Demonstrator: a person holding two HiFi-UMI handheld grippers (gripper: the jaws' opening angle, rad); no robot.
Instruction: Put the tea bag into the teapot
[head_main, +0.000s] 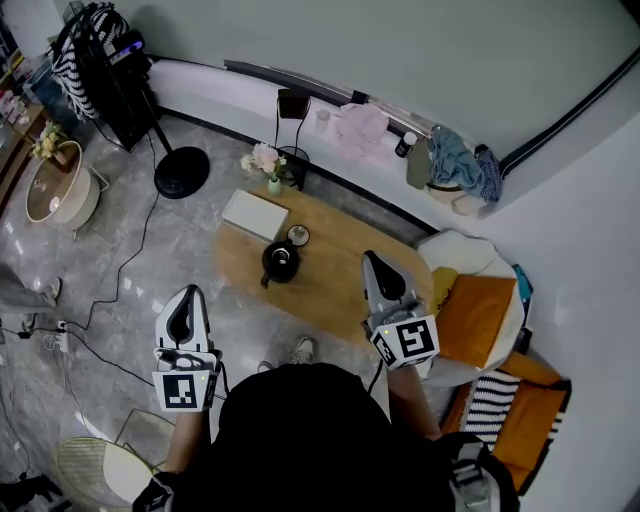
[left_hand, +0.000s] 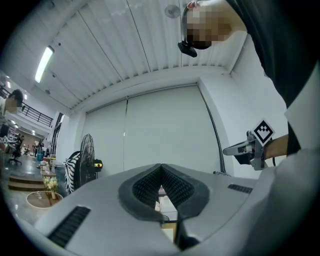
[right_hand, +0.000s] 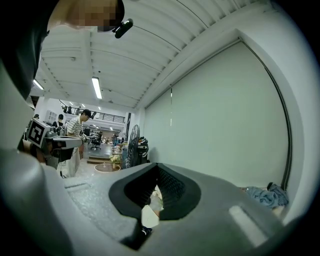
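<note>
A black teapot (head_main: 280, 262) stands on the oval wooden table (head_main: 330, 285), with a small round lid or dish (head_main: 298, 235) just behind it. No tea bag can be made out in any view. My left gripper (head_main: 189, 296) is held over the floor, left of the table, and its jaws are shut with nothing in them. My right gripper (head_main: 371, 260) hovers over the table's right part, right of the teapot, also shut and empty. Both gripper views look level across the room, so the left gripper (left_hand: 161, 167) and right gripper (right_hand: 157, 166) face walls, not the table.
A white flat box (head_main: 255, 214) lies at the table's far left and a small flower vase (head_main: 272, 183) beside it. A fan base (head_main: 181, 171) and cables are on the floor to the left. A chair with orange cushions (head_main: 470, 315) is to the right.
</note>
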